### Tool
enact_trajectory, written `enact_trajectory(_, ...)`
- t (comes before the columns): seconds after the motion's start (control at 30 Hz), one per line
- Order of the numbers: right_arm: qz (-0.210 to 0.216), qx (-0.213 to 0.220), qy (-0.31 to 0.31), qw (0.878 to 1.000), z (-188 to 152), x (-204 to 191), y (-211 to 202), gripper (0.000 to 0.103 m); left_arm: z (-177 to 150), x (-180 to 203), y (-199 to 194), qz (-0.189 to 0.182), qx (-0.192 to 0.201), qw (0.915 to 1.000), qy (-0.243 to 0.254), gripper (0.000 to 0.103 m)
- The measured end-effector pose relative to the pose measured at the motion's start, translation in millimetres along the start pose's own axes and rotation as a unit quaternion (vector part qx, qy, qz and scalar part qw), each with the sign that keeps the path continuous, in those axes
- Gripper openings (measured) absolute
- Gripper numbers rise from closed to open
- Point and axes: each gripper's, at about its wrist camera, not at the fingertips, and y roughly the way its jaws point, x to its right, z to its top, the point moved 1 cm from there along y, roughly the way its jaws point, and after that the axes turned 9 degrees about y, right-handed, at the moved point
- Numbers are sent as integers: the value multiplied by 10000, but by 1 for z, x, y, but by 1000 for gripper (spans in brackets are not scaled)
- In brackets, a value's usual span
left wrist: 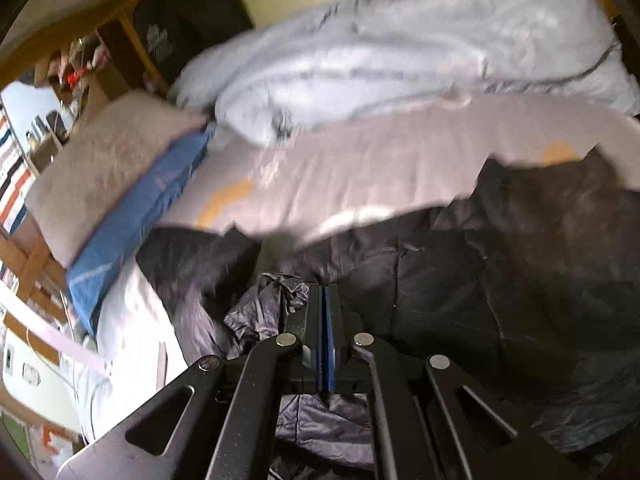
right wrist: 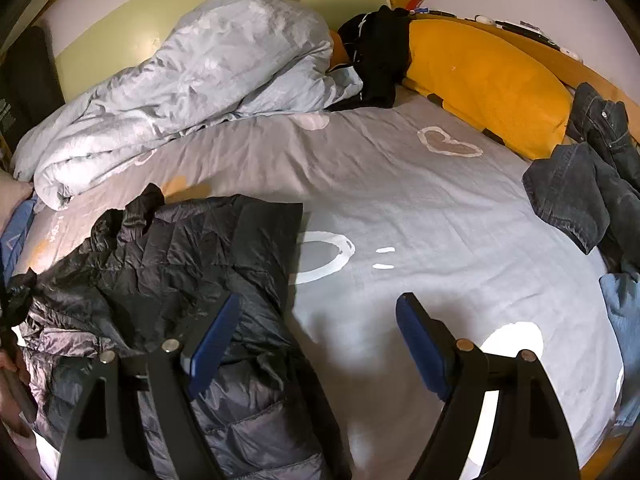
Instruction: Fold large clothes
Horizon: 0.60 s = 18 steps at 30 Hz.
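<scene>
The folding looks barely begun: the jacket (right wrist: 168,280) lies rumpled at the lower left of the right view, on the sheet (right wrist: 400,200), with jeans (right wrist: 576,196) waiting at the right edge. The left gripper (left wrist: 325,300) is closed (whether on jacket fabric I cannot tell). The right gripper (right wrist: 318,320) is wide apart, holding nothing.

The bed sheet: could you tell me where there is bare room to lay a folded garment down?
The grey sheet is bare between the puffer jacket, yellow pillow and jeans. The duvet crowds the far left.
</scene>
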Motion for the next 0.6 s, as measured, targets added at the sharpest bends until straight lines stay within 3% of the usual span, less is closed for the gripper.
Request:
enact_trajectory(0.3, -18, -42, -13, 10000, 0, 0, 3, 80, -3, 6, 47, 299, -540, 9978, 224, 4)
enact_trajectory(0.37, -11, -47, -23, 10000, 0, 0, 3, 80, -4, -2, 54, 17, -605, 9982, 49, 4)
enact_trajectory(0.47, 29, -18, -36, 10000, -1, -2, 2, 82, -6, -19, 46, -585, -351, 9975, -190, 4)
enact_trajectory(0.53, 55, 19, -62, 10000, -1, -4, 1, 83, -5, -24, 34, -831, -108, 9964, -109, 4)
enact_trajectory(0.6, 105, 49, -83, 9999, -2, -6, 1, 83, -5, -28, 21, -1039, 101, 9945, 23, 11)
